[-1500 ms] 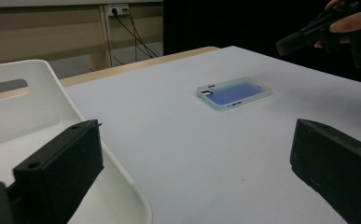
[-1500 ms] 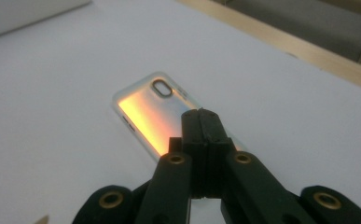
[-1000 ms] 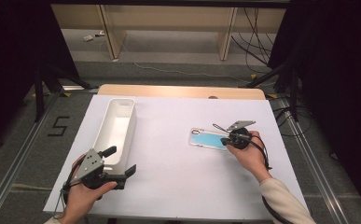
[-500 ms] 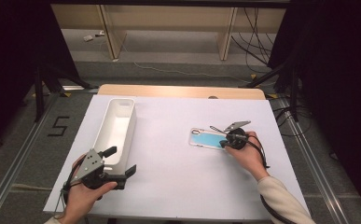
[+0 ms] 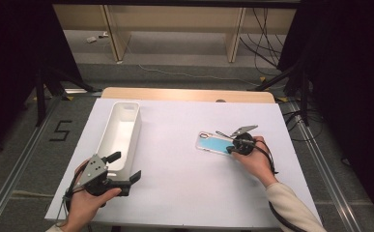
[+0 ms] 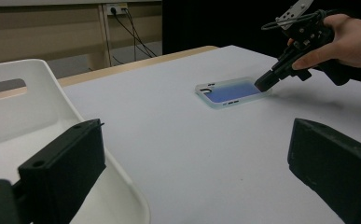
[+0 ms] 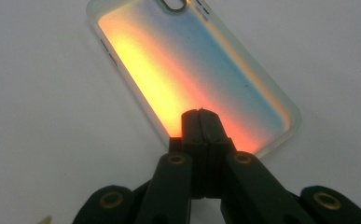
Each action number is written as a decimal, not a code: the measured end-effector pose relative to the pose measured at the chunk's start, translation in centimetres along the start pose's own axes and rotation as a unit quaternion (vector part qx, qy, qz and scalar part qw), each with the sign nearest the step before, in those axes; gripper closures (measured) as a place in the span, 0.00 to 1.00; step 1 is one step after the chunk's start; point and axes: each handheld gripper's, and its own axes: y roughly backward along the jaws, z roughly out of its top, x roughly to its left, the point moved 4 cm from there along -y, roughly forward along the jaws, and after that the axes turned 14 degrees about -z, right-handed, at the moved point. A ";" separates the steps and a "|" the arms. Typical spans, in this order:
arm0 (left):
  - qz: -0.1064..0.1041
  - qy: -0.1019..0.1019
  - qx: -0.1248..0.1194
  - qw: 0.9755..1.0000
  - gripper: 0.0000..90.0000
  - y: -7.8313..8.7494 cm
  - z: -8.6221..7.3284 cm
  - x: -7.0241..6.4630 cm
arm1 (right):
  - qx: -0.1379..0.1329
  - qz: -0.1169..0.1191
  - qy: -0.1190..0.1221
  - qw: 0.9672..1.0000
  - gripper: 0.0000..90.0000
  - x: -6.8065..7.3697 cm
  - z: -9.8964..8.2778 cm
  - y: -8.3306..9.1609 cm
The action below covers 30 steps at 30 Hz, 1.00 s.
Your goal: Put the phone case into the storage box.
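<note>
phone cases: 1 [image 5: 215,143] | white bins: 1 [image 5: 121,131] | claws: 2 [image 5: 125,168] [image 5: 231,150]

Phone case [image 7: 201,70] translucent glossy plastic; bin [image 5: 122,130] smooth white plastic.

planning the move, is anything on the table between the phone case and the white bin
Nothing visible. The case lies flat at the right tongs, which are shut at its near edge, and only bare table lies between it and the bin. The left tongs sit at the bin's near end.
</note>
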 end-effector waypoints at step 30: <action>0.000 0.001 -0.001 1.000 0.04 0.0 0.0 0.0 | -0.012 0.019 0.020 1.000 1.00 1.6 0.6 -0.1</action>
